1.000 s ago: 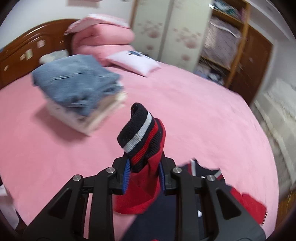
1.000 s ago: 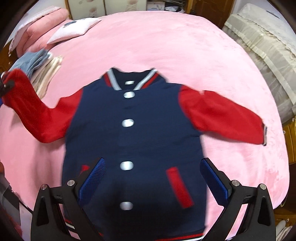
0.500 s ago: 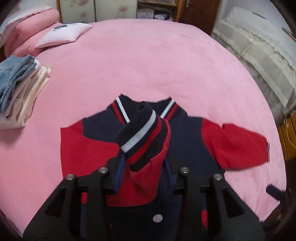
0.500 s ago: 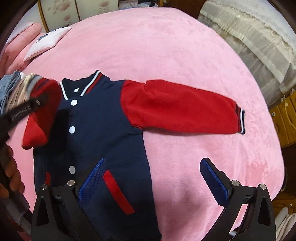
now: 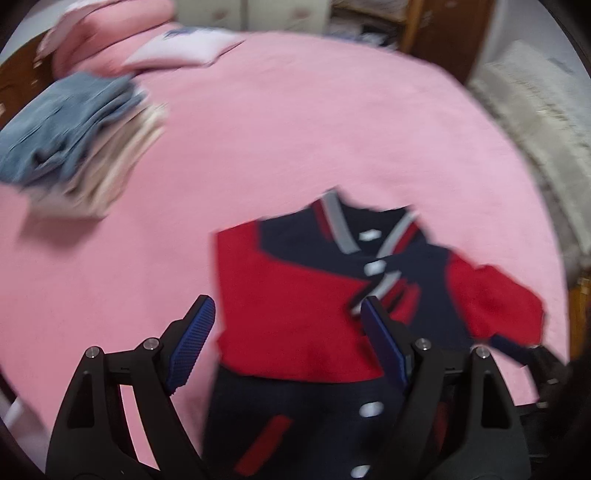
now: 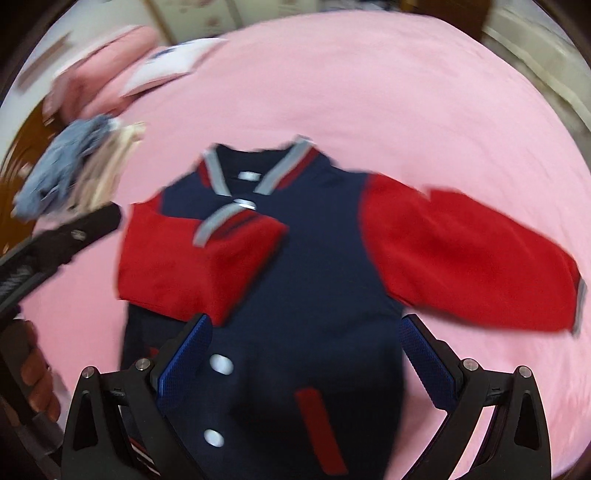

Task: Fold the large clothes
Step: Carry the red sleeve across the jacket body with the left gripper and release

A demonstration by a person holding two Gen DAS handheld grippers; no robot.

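A navy varsity jacket [image 6: 317, 266] with red sleeves lies face up on the pink bed [image 6: 369, 92]. Its left sleeve [image 6: 192, 262] is folded across the chest, striped cuff near the top button. The other sleeve [image 6: 469, 262] lies spread out to the right. My left gripper [image 5: 284, 339] is open and empty, just above the folded sleeve [image 5: 291, 302]. My right gripper [image 6: 306, 354] is open and empty above the jacket's lower front. The left gripper's body also shows in the right wrist view [image 6: 55, 243].
A stack of folded clothes with blue jeans on top [image 5: 70, 133] sits at the left of the bed. A white pillow [image 5: 184, 51] and pink bedding [image 5: 103, 33] lie at the head. A beige couch [image 5: 539, 110] stands to the right.
My left gripper has let go of the sleeve cuff and opened; the sleeve now lies folded across the jacket's chest. The right gripper has swung back over the jacket's middle.
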